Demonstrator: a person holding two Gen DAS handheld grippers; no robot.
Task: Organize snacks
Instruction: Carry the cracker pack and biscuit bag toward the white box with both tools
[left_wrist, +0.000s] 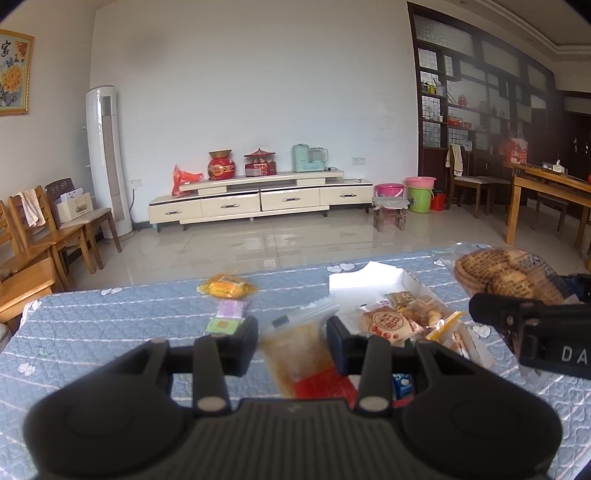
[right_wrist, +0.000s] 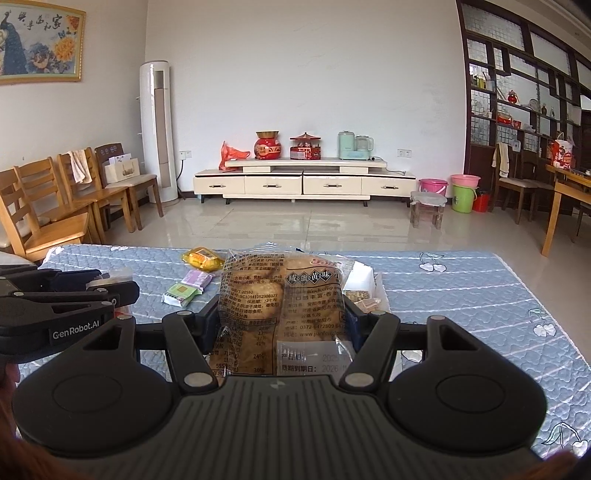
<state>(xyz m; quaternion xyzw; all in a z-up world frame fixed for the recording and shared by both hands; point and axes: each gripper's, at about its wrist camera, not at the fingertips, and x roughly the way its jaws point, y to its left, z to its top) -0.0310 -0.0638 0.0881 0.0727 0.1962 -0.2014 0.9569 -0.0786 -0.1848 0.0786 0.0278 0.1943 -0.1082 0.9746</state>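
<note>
My right gripper (right_wrist: 282, 314) is shut on a clear bag of round biscuits (right_wrist: 280, 306), which stands upright between its pads above the table. The same bag (left_wrist: 509, 273) shows at the right of the left wrist view, over a white box (left_wrist: 369, 284) holding several wrapped snacks. My left gripper (left_wrist: 291, 332) is shut on a clear packet with orange contents (left_wrist: 295, 350), left of the box. In the right wrist view the left gripper (right_wrist: 116, 282) reaches in from the left. Yellow (left_wrist: 226, 286), purple (left_wrist: 232, 308) and green (left_wrist: 221, 326) packets lie loose beyond it.
A blue quilted cloth (left_wrist: 110, 332) covers the table. A blue packet (left_wrist: 402, 384) lies beside my left gripper's right finger. Wooden chairs (right_wrist: 44, 206) stand off the table's left corner. Tiled floor lies past the far edge, and a wooden table (right_wrist: 569, 192) stands far right.
</note>
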